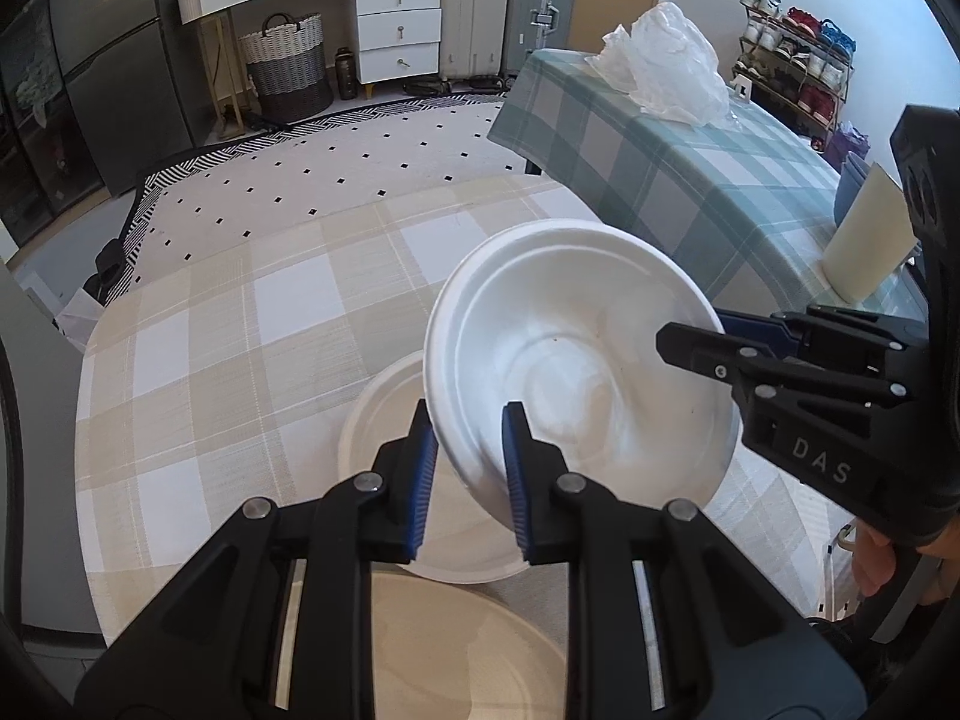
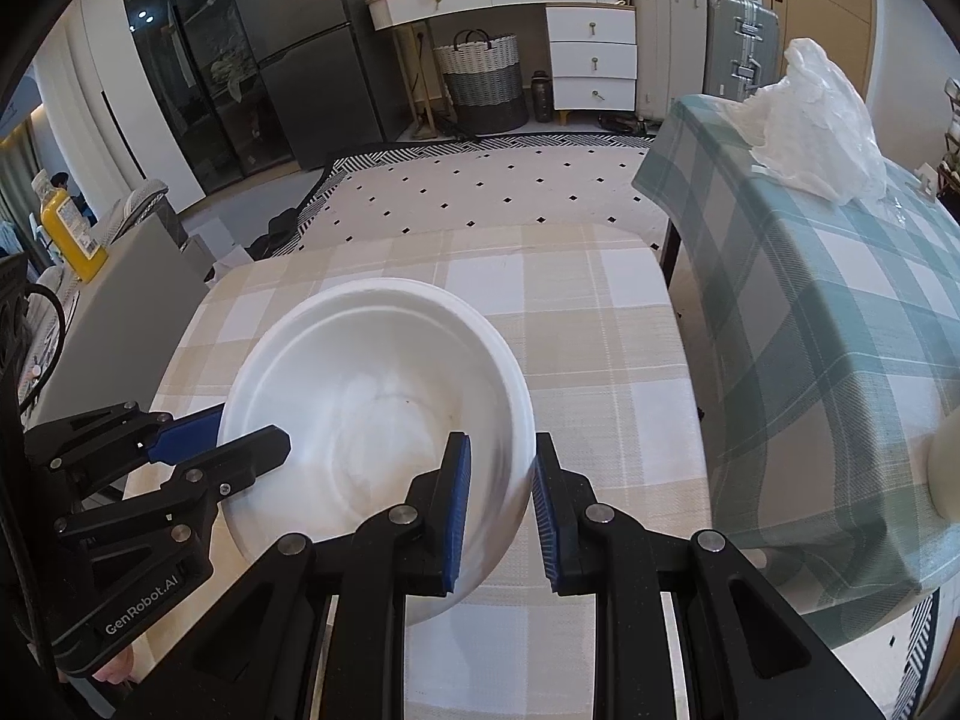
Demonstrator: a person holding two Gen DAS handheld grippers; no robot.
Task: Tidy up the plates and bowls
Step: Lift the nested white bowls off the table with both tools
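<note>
Holding the white bowl (image 1: 576,354) off the beige checked table (image 1: 252,324) with both grippers, one on each side of the rim. Left gripper (image 1: 468,468) and right gripper (image 2: 498,510) each pinch the wall between their blue pads, likely so the tilted bowl stays steady. A plate (image 1: 384,396) sits below, probably the stacking spot.

Both grippers were built from matte black plastic links, joined by round silver pivot pins. The left gripper (image 1: 468,474) was fitted with ribbed blue pads (image 1: 425,480) on the inner faces of its fingers, and the right gripper (image 2: 501,510) was padded alike. "DAS" was embossed on the right gripper's side, and "GenRobot.AI" was printed in white on the left one's. Small screws were set into the finger links.
</note>
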